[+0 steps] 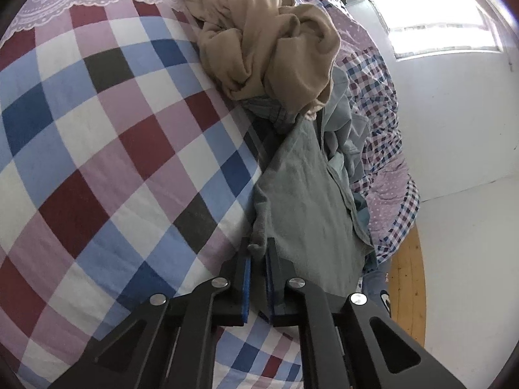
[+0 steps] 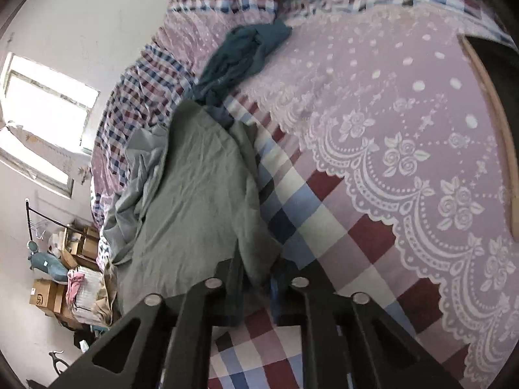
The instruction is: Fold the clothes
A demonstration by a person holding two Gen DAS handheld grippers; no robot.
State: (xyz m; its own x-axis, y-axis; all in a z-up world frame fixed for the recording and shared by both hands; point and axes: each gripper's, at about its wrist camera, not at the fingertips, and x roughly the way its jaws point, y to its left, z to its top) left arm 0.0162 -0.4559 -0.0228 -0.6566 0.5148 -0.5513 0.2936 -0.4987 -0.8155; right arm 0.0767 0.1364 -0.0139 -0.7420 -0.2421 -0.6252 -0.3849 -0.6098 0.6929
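Note:
A grey-green garment [image 1: 308,201] lies stretched over the checked bedsheet [image 1: 113,149]. My left gripper [image 1: 258,253] is shut on a bunched corner of it, which sticks out between the blue pads. In the right wrist view the same grey-green garment [image 2: 194,194] drapes over my right gripper [image 2: 256,278], whose fingers are shut on its near edge; the fingertips are hidden under the cloth. A crumpled beige garment [image 1: 259,39] sits on the far end of the grey-green one. A dark teal garment [image 2: 243,55] lies bunched farther up the bed.
A rumpled small-check quilt [image 1: 376,103] runs along the bed by the white wall and window [image 1: 441,22]. A lilac lace cover [image 2: 405,113] spreads over the bed. Cardboard boxes and clutter [image 2: 65,278] stand on the floor. Wooden floor [image 1: 405,282] shows past the bed edge.

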